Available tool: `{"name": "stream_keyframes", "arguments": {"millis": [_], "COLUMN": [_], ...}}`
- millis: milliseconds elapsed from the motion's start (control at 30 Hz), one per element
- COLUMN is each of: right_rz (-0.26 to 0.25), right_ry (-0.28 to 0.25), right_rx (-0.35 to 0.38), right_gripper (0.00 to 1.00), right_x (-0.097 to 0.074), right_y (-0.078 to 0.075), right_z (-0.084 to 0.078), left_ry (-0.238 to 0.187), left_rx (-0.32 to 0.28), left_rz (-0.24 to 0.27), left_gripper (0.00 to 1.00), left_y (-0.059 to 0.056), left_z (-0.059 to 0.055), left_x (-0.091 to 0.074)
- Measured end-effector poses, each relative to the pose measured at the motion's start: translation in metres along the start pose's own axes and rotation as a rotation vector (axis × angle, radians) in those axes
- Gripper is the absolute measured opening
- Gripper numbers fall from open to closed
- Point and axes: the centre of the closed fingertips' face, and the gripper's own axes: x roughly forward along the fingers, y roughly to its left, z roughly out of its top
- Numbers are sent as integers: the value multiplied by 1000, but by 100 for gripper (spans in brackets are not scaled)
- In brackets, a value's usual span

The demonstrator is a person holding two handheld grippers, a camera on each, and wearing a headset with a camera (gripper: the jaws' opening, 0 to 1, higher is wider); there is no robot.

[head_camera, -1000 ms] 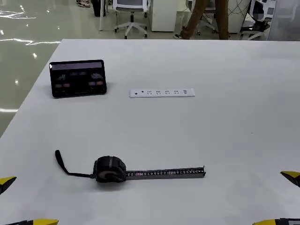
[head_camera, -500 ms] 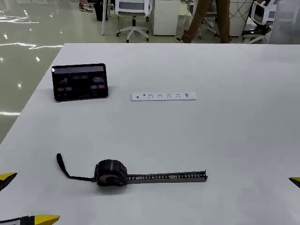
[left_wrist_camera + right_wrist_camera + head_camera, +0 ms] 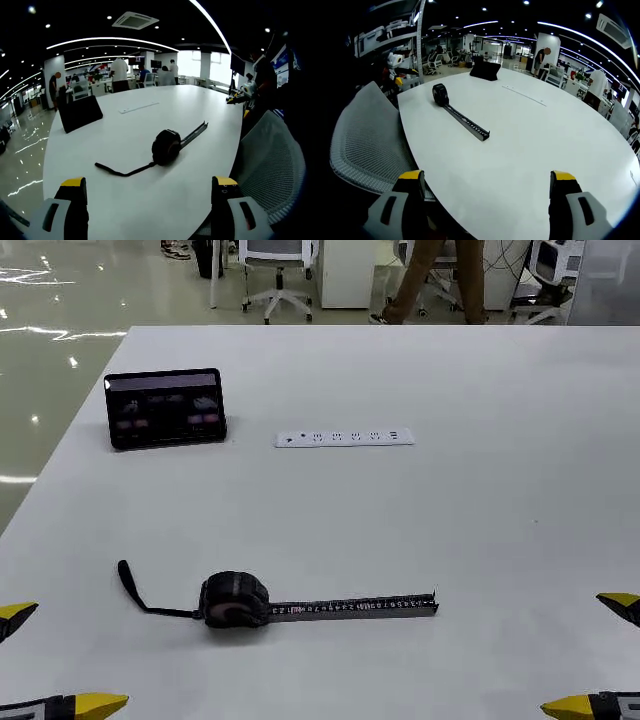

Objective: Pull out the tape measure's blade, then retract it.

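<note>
Black tape measure (image 3: 238, 604) sits on the white worktop (image 3: 460, 510), a bit left of centre, and the thing we care about is how it lies. Its blade (image 3: 350, 608) is out already and runs flat along the worktop from the case (image 3: 166, 146) off to our right, roughly parallel to the near edge. The end hook (image 3: 433, 605) is at the far right and the wrist strap (image 3: 135, 590) trails off the other way to the left. So the long axis goes straight across between our two hands. The left gripper (image 3: 55, 660) is down at the bottom left corner of the head view, jaws spread wide with nothing in them, and it's the one closer to the case. In the left gripper view the case is ahead and just right of centre, with the blade pointing away from it. The right gripper (image 3: 592, 655) is just as wide open and empty, down at the bottom right, and it's nearer the hook. In the right gripper view the hook end is the closest bit and the case is at the far end of the blade. Both are well apart from the tape, nothing touching. Our guess: left steadies the case and right handles the blade, since retracting looks like what's left.
</note>
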Motion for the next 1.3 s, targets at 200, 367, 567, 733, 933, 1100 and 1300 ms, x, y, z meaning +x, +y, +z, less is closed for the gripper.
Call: {"name": "stream_keyframes", "arguments": {"millis": [200, 367, 567, 733, 933, 1100, 1300], "right_rz": [1, 12, 15, 24, 37, 53, 81], "right_ry": [-3, 16, 24, 33, 41, 60, 80], "right_rx": [-3, -7, -24, -41, -82, -120, -166], "right_gripper": [100, 100, 100, 100, 100, 100, 100], "right_x": [1, 1, 2, 7, 14, 21, 34], "right_y": [-1, -1, -3, -5, -10, -12, -14], "right_z": [1, -2, 3, 7, 14, 21, 29], "left_ry": [-4, -3, -6, -1, 2, -14, -16], "left_rx": [-1, -13, -17, -29, -33, -88, -102], "left_rz": [13, 22, 16, 24, 29, 40, 40], "left_gripper": [100, 100, 100, 100, 100, 100, 100], "left_y": [3, 4, -1, -2, -6, -10, -21], "left_z": [2, 2, 3, 4, 13, 23, 35], "left_x": [-2, -3, 2, 8, 18, 31, 53]}}
